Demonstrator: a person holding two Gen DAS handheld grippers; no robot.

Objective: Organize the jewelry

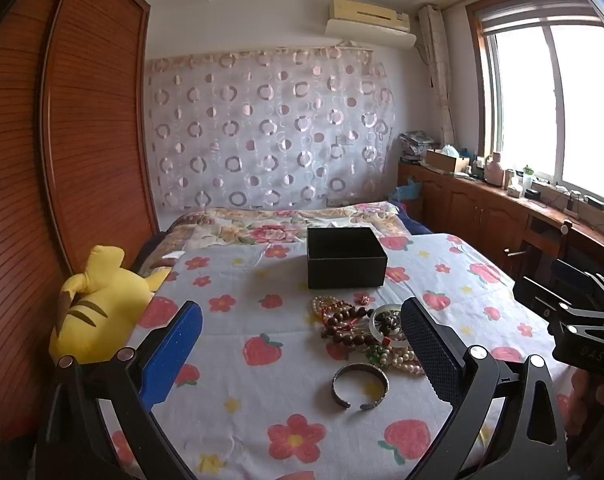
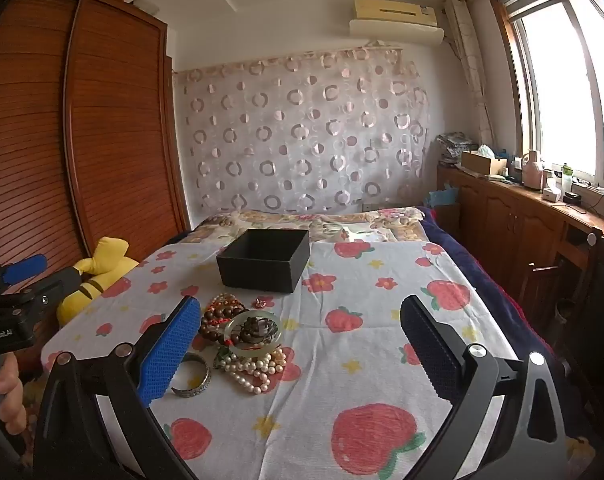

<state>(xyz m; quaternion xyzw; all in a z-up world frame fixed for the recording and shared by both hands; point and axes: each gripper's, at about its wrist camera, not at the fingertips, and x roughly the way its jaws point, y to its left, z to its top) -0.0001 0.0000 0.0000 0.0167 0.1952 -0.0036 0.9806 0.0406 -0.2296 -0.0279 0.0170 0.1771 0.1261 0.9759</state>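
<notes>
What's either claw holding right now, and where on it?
Nothing. Left claw and right claw are both wide open above the bedsheet; the jewelry pile lies untouched.

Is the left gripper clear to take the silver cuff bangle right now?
Probably yes. The left gripper is open and the silver cuff bangle lies alone on the sheet, nearest it, apart from the bead pile.

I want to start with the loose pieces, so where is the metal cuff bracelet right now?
The metal cuff bracelet lies on the strawberry-print sheet at the near edge of the jewelry pile, closest to the grippers, with the black box beyond.
</notes>
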